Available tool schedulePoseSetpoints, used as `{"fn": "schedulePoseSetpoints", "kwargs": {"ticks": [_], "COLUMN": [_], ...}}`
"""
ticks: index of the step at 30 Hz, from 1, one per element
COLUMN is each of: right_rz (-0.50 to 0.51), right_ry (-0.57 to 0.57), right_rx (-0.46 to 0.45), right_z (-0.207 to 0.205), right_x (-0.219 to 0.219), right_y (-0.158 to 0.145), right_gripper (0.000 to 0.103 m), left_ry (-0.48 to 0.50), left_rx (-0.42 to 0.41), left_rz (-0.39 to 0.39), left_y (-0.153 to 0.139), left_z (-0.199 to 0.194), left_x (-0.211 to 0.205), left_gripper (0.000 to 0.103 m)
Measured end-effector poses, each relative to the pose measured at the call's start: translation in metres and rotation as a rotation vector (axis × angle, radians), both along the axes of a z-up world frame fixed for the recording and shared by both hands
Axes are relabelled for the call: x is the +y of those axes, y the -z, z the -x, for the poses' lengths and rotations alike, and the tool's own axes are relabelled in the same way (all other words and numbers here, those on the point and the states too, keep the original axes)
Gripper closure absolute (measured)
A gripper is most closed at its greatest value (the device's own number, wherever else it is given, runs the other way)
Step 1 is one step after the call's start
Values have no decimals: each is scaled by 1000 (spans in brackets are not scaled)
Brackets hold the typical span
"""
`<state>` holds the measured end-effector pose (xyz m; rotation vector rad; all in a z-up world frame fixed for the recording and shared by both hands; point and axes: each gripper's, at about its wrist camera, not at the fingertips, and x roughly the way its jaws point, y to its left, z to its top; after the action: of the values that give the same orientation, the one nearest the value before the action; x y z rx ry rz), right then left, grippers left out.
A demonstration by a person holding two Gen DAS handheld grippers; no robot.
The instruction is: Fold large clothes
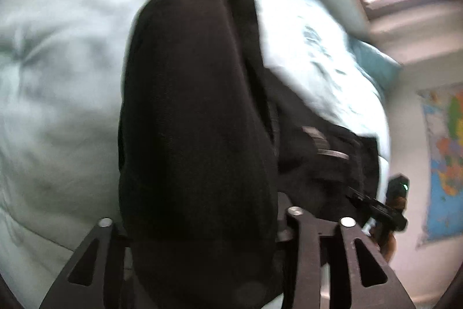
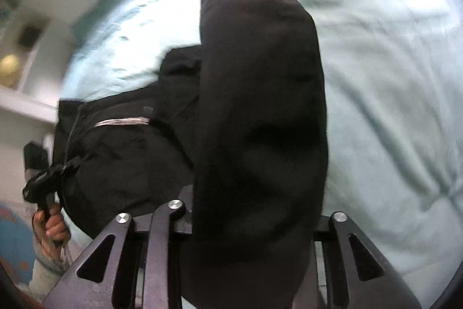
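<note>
Black garment [image 1: 196, 120] draped over pale green bed [image 1: 58, 77], left tongs [image 1: 199, 225] and right tongs [image 2: 254, 216] apparently each gripping its cloth, blurred.

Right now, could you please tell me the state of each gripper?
Left gripper: closed on a fold of the black fabric garment.
Right gripper: closed on another fold of the same garment.

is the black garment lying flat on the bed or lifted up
Partly lifted: both ends of the black garment hang draped from the grippers; its middle lies on the bed.
</note>
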<state>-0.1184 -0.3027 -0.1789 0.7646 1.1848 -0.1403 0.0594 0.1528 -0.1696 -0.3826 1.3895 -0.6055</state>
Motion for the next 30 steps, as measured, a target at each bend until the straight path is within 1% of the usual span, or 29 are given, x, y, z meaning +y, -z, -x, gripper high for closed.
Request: {"fn": "schedulePoseSetpoints", "kwargs": {"ticks": [1, 2, 4, 5, 6, 7, 9, 10, 11, 12, 14, 15, 16, 17, 18, 19, 20, 21, 22, 23, 24, 25, 26, 27, 29, 30], "right_rz": [-27, -64, -156, -205, -222, -214, -148, -132, -117, -73, 55, 96, 149, 187, 225, 243, 252, 258, 266, 269, 269, 277, 305, 328, 339, 332], "right_ry": [50, 107, 208, 243, 256, 267, 285, 292, 288, 273, 211, 178, 135, 102, 57, 11, -29, -52, -76, -94, -109, -121, -132, -143, -154, -153], "right_rx": [16, 28, 3, -22, -31, -30, -16, -19, -21, -21, -8, -9, -13, -17, -23, -25, -19, -8, 19, 49, 91, 125, 160, 181, 187, 181], "right_z": [6, 12, 27, 35, 36, 40, 41, 48, 59, 60, 59, 66, 64, 78, 76, 71, 68, 69, 61, 57, 49, 44, 39, 35, 29, 28], "right_x": [-8, -17, -34, -41, -43, -45, -42, -44, -46, -40, -24, -21, -7, -8, 7, 24, 36, 41, 53, 62, 71, 78, 84, 89, 94, 95], "right_y": [11, 21, 33, 35, 34, 32, 21, 15, 9, -3, -30, -40, -52, -59, -66, -69, -70, -60, -50, -39, -25, -13, -3, 5, 11, 12], "right_gripper": [47, 43, 42, 42, 42, 42, 37, 36, 36, 36, 36, 36, 36, 36, 36, 34, 34, 34, 34, 34, 34, 33, 32, 30, 24, 16], "left_ry": [-55, -98, -139, -142, -137, -128, -118, -127, -145, -154, -159, -144, -112, -68, -36, -5, 53, 88, 132, 178, 210, 241, 265, 279, 292, 288], "left_rx": [35, 76, 114, 120, 121, 114, 90, 70, 44, 8, -76, -115, -149, -179, -197, -208, -218, -222, -222, -214, -195, -171, -154, -140, -94, -79], "left_rz": [31, 77, 135, 137, 127, 113, 85, 61, 18, -28, -85, -104, -124, -154, -171, -173, -179, -199, -244, -320, -376, -420, -466, -477, -482, -477], "left_y": [15, 25, 32, 31, 29, 25, 12, 4, -5, -17, -48, -62, -73, -84, -94, -98, -97, -93, -86, -71, -55, -40, -23, -15, 2, 3], "left_z": [-1, -2, -3, -2, 1, 3, 3, 3, 1, 3, 13, 15, 20, 27, 29, 33, 41, 45, 53, 56, 61, 61, 60, 59, 50, 48], "left_x": [15, 27, 41, 45, 47, 54, 65, 73, 82, 90, 99, 94, 91, 85, 54, 56, 39, 30, 14, -2, -19, -25, -28, -31, -31, -30], "left_gripper": [47, 46, 46, 45, 45, 45, 45, 45, 45, 45, 46, 46, 46, 46, 46, 46, 46, 46, 46, 46, 46, 46, 46, 44, 43, 41]}}
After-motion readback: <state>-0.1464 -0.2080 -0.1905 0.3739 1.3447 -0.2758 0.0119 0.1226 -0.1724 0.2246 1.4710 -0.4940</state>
